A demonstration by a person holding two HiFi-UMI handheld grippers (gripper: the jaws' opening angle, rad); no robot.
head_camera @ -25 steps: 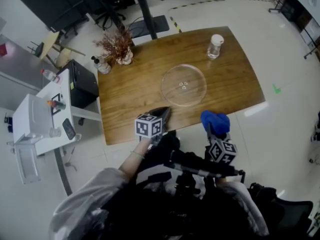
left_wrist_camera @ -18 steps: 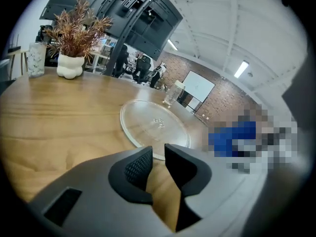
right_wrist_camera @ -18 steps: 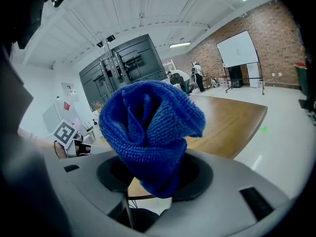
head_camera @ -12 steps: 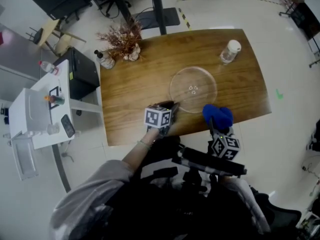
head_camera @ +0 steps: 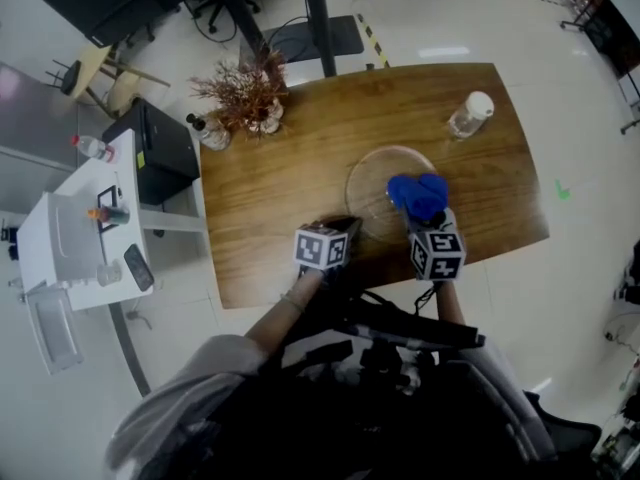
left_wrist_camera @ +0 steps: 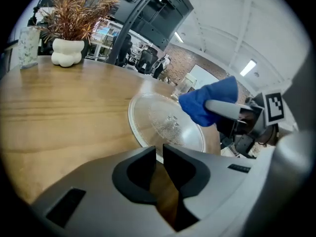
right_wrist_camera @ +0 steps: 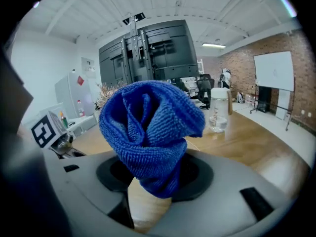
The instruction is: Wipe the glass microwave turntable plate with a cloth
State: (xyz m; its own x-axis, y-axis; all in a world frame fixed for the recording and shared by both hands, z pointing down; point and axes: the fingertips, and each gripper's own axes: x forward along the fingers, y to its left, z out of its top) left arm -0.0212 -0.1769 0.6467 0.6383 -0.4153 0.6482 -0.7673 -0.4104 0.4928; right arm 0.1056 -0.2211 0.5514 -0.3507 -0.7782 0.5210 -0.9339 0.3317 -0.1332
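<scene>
The round glass turntable plate lies on the wooden table, right of centre; in the left gripper view the plate is just ahead of the jaws. My right gripper is shut on a bunched blue cloth and holds it over the plate's near right part. Whether the cloth touches the glass I cannot tell. My left gripper sits at the plate's near left edge, and its jaws are shut with nothing between them.
A clear plastic bottle stands at the table's far right. A white vase of dried twigs and a small bottle stand at the far left corner. A black box and a white side table are left of the table.
My right gripper has carried the blue cloth forward from the table's near edge to over the plate. My left gripper has edged closer to the plate's rim.
</scene>
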